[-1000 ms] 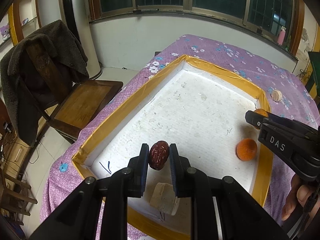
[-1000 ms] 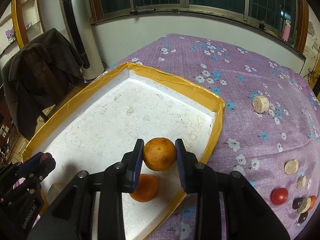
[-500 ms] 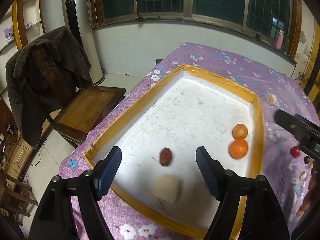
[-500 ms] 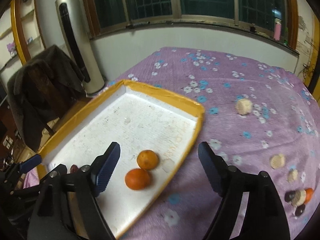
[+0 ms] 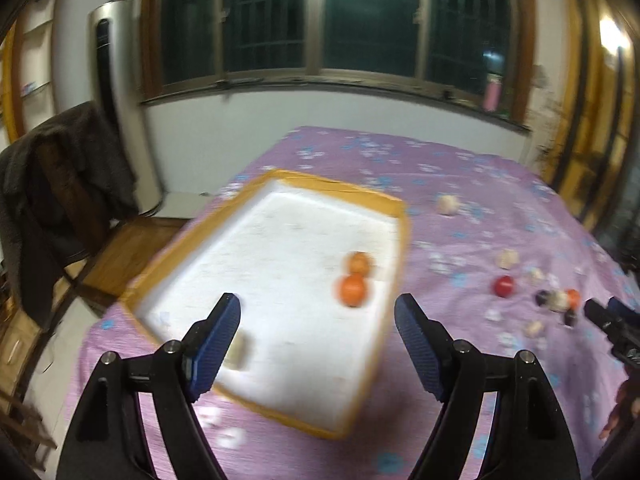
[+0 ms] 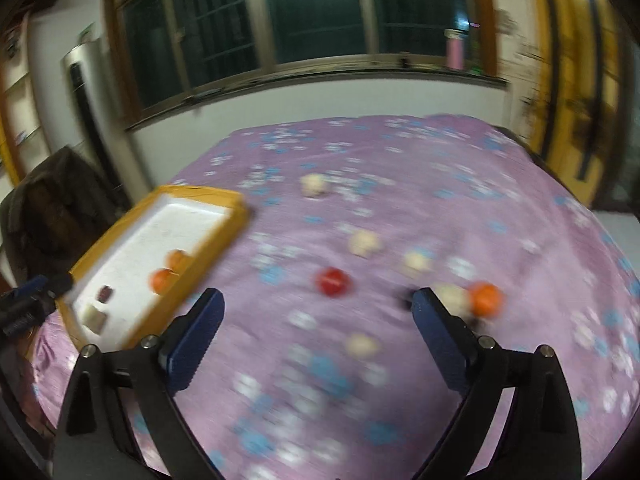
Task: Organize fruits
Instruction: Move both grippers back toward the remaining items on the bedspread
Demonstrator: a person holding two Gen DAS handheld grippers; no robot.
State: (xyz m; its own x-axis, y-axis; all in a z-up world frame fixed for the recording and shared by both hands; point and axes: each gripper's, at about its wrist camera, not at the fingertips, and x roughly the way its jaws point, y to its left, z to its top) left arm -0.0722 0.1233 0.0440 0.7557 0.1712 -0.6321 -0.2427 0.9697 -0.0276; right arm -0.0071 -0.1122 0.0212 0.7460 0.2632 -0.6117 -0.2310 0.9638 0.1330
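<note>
Dark date in tray, long axis blurred

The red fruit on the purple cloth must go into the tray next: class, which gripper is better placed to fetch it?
Probably the right gripper: open, it faces the red fruit, while the open left gripper points over the tray.

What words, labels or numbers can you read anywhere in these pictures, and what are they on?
None can be read.
The left tool, seen from the right wrist view, bears pale lettering, too blurred to read.
Faint marks on the tray floor are smeared by motion.
</note>
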